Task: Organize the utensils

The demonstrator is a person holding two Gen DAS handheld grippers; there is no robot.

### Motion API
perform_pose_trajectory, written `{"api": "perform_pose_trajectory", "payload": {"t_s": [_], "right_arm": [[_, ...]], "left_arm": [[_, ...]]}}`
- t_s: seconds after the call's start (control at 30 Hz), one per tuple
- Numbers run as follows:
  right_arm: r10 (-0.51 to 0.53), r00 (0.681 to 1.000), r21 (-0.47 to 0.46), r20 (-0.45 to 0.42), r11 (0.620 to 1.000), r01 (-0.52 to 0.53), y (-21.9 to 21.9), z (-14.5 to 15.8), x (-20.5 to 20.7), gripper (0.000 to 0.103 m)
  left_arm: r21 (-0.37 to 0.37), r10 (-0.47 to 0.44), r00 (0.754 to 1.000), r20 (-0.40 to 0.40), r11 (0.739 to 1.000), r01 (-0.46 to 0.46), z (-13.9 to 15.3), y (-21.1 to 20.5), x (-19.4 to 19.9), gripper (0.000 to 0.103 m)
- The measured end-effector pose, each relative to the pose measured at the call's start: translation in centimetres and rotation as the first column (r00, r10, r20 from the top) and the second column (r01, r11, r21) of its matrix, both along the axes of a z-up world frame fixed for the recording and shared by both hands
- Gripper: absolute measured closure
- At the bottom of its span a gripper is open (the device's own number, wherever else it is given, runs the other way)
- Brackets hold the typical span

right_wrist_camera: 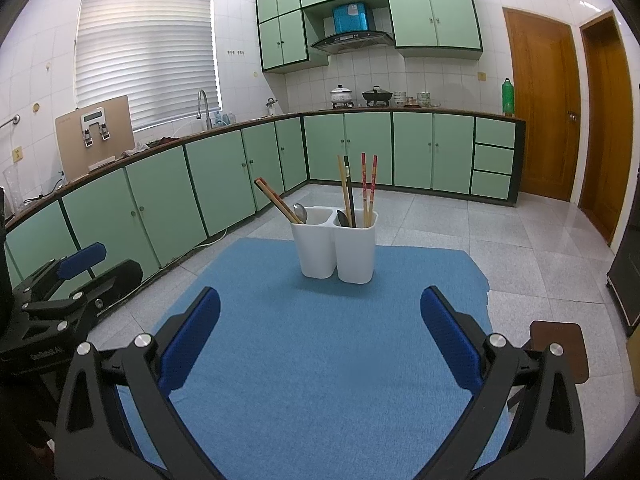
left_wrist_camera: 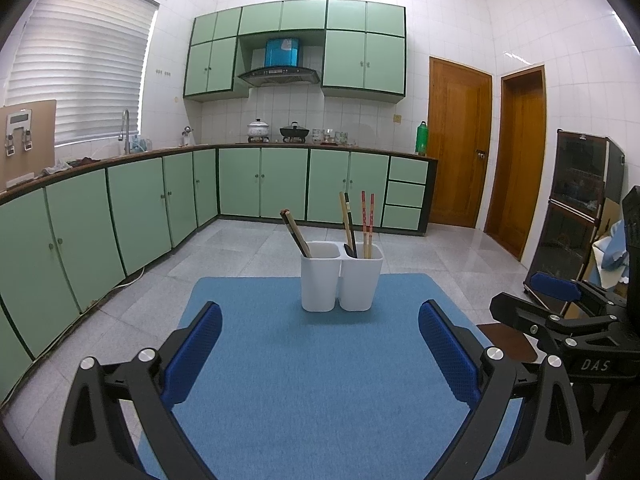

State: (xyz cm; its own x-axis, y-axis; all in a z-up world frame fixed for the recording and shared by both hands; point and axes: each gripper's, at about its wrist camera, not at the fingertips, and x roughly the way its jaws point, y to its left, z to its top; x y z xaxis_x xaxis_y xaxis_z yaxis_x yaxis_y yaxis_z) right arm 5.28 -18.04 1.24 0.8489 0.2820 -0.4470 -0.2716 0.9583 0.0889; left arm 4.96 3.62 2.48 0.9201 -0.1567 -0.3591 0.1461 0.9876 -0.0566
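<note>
Hanging low over the blue mat (left_wrist_camera: pixel 304 360), the left tongs (left_wrist_camera: pixel 320 344) are spread wide and hold nothing. The right tongs (right_wrist_camera: pixel 320 332) hang beside them over the same mat, also spread wide and holding nothing. Each pair has blue pads on black arms, and each one shows at the edge of the other's view. The mat covers the worktop, and a brown corner (right_wrist_camera: pixel 560 344) of the worktop peeks out on the right side. Farther along the mat stands a white holder (right_wrist_camera: pixel 336 248) with two cups joined side by side. The left cup has a pair of brown chopsticks (right_wrist_camera: pixel 276 200) leaning to the left, and a silver spoon (right_wrist_camera: pixel 301 213) sits next to them. The right cup has another spoon (right_wrist_camera: pixel 342 218), a tan chopstick (right_wrist_camera: pixel 343 188) and a black chopstick (right_wrist_camera: pixel 349 192) standing close together, and two red chopsticks (right_wrist_camera: pixel 369 188) that stand almost straight up. Past the worktop is a shiny grey tiled floor (left_wrist_camera: pixel 440 252). Green cupboards (left_wrist_camera: pixel 264 182) run along the far wall and bend round to the left. On top of them sit a white pot (left_wrist_camera: pixel 258 127), a black pan (left_wrist_camera: pixel 295 132) and a green bottle (left_wrist_camera: pixel 421 138). Two brown doors (left_wrist_camera: pixel 460 152) stand on the right.
</note>
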Motion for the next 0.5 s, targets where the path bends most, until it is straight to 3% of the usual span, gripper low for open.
{"api": "perform_pose_trajectory", "payload": {"t_s": [0.5], "right_arm": [[-0.008,1.0,-0.008,-0.011,1.0,0.008,-0.35,-0.72,0.22,0.006]], "left_arm": [[-0.016,0.0,1.0,-0.017,1.0,0.0,-0.33,0.19,0.46,0.006]]}}
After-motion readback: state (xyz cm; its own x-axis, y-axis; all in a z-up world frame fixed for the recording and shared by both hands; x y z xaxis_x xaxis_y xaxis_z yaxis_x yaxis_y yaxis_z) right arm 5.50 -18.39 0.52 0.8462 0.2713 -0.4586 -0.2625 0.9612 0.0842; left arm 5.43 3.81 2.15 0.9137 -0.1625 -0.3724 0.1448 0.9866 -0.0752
